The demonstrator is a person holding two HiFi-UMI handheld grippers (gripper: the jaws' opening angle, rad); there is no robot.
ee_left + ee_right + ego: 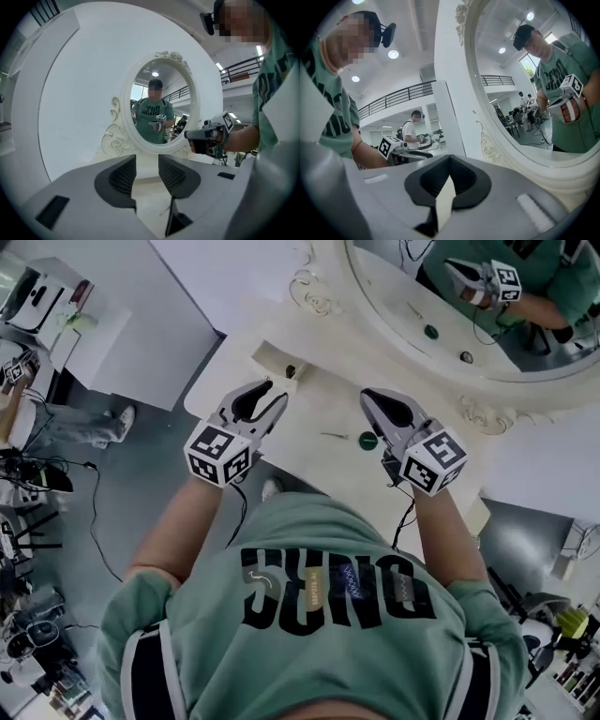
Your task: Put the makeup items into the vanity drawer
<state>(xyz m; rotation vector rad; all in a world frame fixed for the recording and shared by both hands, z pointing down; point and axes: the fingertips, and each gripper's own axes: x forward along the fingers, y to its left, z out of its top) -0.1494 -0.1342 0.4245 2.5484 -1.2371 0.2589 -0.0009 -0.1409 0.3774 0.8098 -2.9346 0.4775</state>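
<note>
On the cream vanity top (309, 404), between my two grippers, lie a thin stick (333, 435) and a small round green item (367, 440). At the back left stands a small open compartment (274, 356) with a dark item (290, 370) in it. My left gripper (272, 393) hovers over the left part of the top with its jaws apart and nothing between them (147, 161). The thin stick (164, 211) shows below its jaws. My right gripper (367, 393) is over the right part, beside the green item. Its jaw tips touch and hold nothing (449, 159).
A large oval mirror (469, 324) in an ornate cream frame (115, 140) rises at the back of the top, close ahead of both grippers. It reflects the person and the grippers. Grey floor with cables and equipment (37, 484) lies to the left of the vanity.
</note>
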